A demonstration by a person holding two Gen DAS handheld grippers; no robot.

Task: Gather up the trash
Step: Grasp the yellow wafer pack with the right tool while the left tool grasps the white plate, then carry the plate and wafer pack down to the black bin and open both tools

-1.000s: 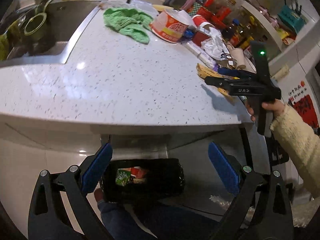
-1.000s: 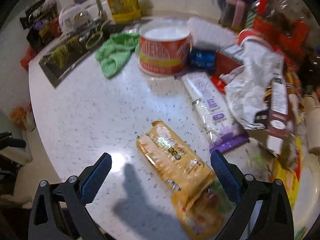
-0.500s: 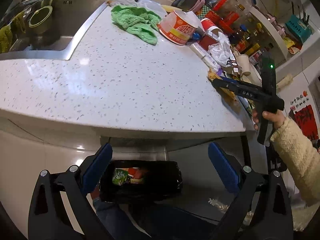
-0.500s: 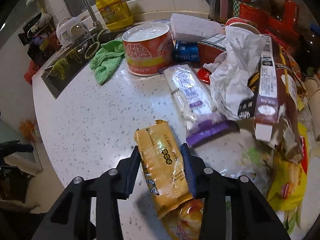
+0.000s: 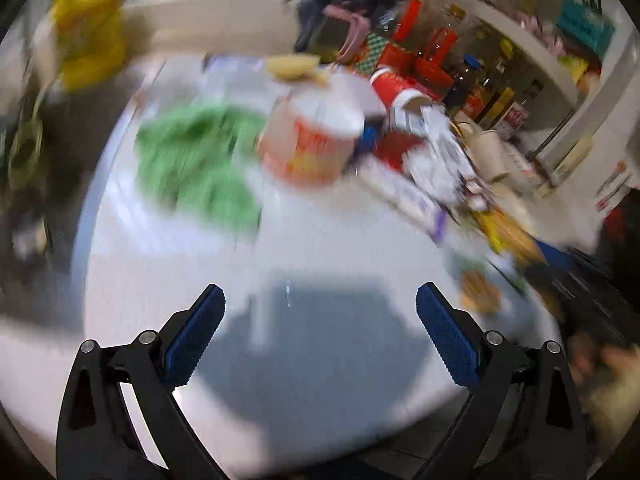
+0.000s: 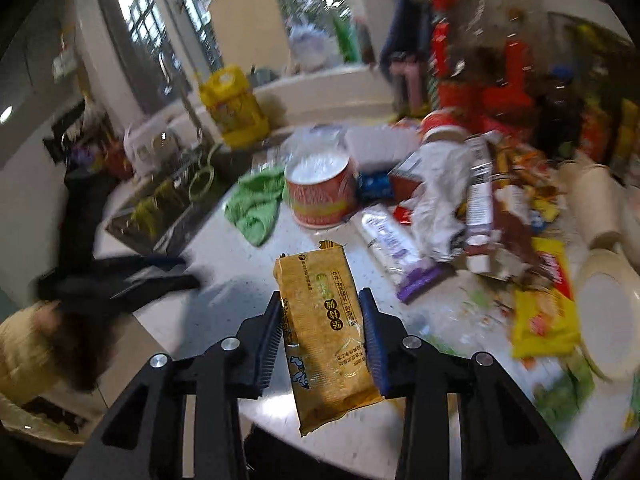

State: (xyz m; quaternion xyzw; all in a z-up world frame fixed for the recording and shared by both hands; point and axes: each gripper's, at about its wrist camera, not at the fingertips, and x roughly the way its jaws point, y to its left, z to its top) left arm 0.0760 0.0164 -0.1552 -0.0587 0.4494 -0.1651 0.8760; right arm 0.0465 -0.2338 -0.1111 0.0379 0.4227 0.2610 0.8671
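Observation:
My right gripper (image 6: 322, 320) is shut on a golden snack wrapper (image 6: 324, 328) and holds it lifted above the white speckled counter (image 6: 224, 276). My left gripper (image 5: 320, 312) is open and empty, over the counter's (image 5: 320, 248) near edge; its view is blurred. It also shows at the left of the right wrist view (image 6: 120, 280). Ahead lie an orange noodle cup (image 6: 320, 196), a purple-ended wrapper (image 6: 396, 252), crumpled white plastic (image 6: 440, 200) and a yellow packet (image 6: 540, 308).
A green cloth (image 6: 256, 208) lies by the cup. The sink (image 6: 160, 208) with a yellow bottle (image 6: 232, 108) behind it is at the left. Red packages and bottles (image 6: 480, 92) crowd the back right. A pale plate (image 6: 608, 312) sits at the far right.
My right gripper closed on the golden wrapper and lifted it off the counter. My left gripper rose from below the counter edge, where the black bin showed, to above the counter.

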